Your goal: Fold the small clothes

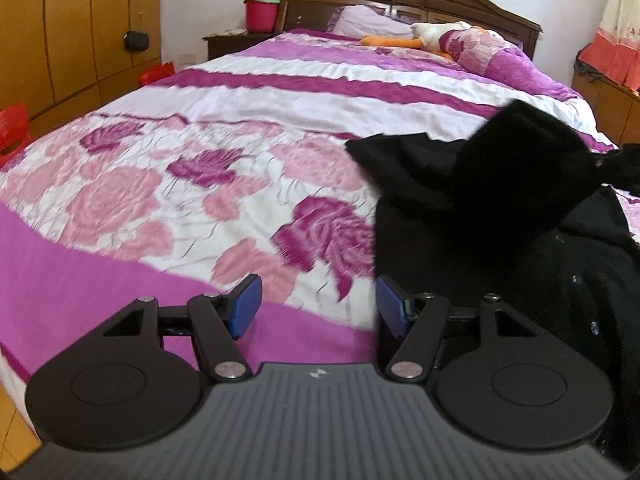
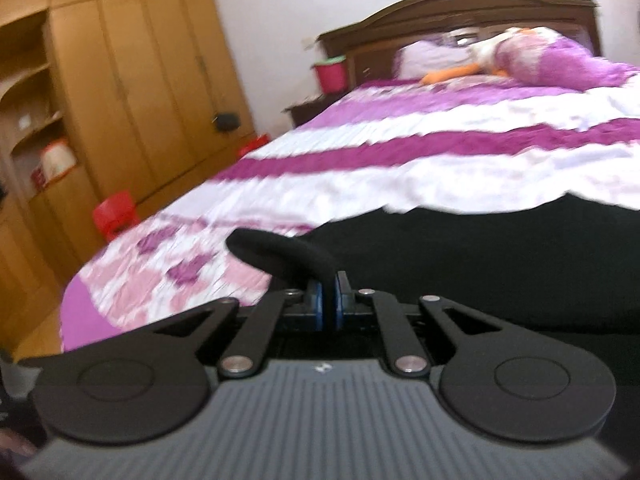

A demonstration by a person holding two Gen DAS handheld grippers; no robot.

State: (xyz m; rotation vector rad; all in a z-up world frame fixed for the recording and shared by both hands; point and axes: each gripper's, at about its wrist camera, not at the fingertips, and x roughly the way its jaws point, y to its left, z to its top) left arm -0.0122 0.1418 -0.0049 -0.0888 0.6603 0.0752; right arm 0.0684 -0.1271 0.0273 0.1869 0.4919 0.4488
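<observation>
- Black garment (image 1: 500,200) lies on the bed's (image 1: 200,160) right side, one part lifted.
- Right gripper (image 2: 329,294) fingers pinch its edge.
- Left gripper (image 1: 318,306) fingers gape, empty.

Bare bedspread (image 1: 180,184) left (garment (image 1: 500,216) right)

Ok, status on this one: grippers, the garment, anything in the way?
Left gripper open, empty. Right gripper shut on black garment, edge lifted off the bed. Nothing in the way.
</observation>
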